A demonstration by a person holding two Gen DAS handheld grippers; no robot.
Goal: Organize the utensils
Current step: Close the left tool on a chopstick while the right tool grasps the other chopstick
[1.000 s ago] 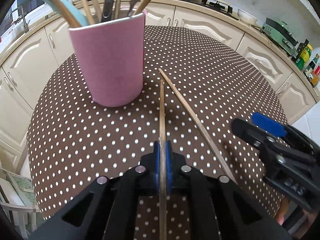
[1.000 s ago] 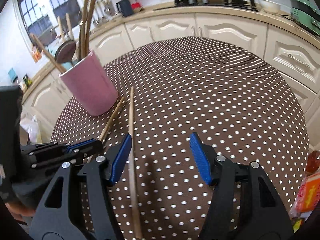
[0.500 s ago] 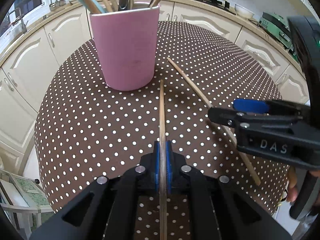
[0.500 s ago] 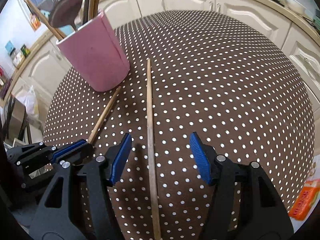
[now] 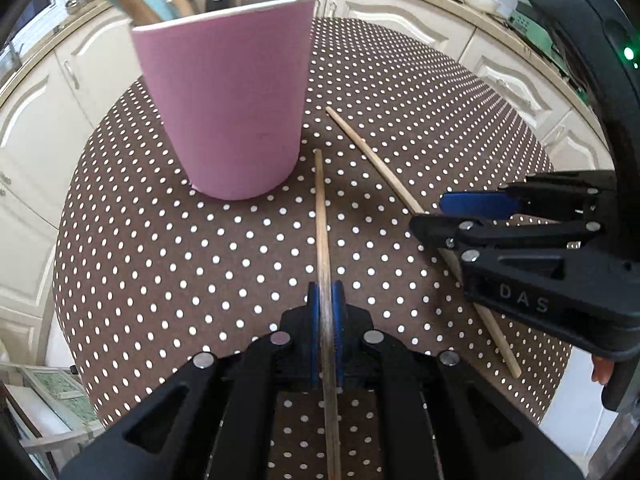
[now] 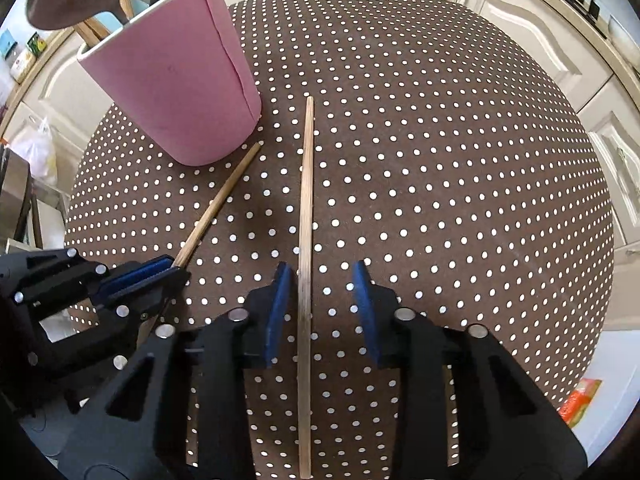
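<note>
A round table under a brown tablecloth with white polka dots [image 6: 440, 160] stands among cream kitchen cabinets [image 5: 432, 20]. The pink utensil holder [image 5: 232, 100], full of utensils, sits on it. The left gripper [image 5: 325, 312] is clamped on one wooden chopstick [image 5: 322, 216]. The right gripper [image 6: 320, 308], jaws just closing, straddles the other chopstick [image 6: 306, 200] lying on the cloth, pads not yet pressing it

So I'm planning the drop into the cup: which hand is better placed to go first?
Left, probably. The left gripper is already shut on its chopstick, whose tip lies beside the cup. The right gripper has been closing, but its pads don't yet press its chopstick.
</note>
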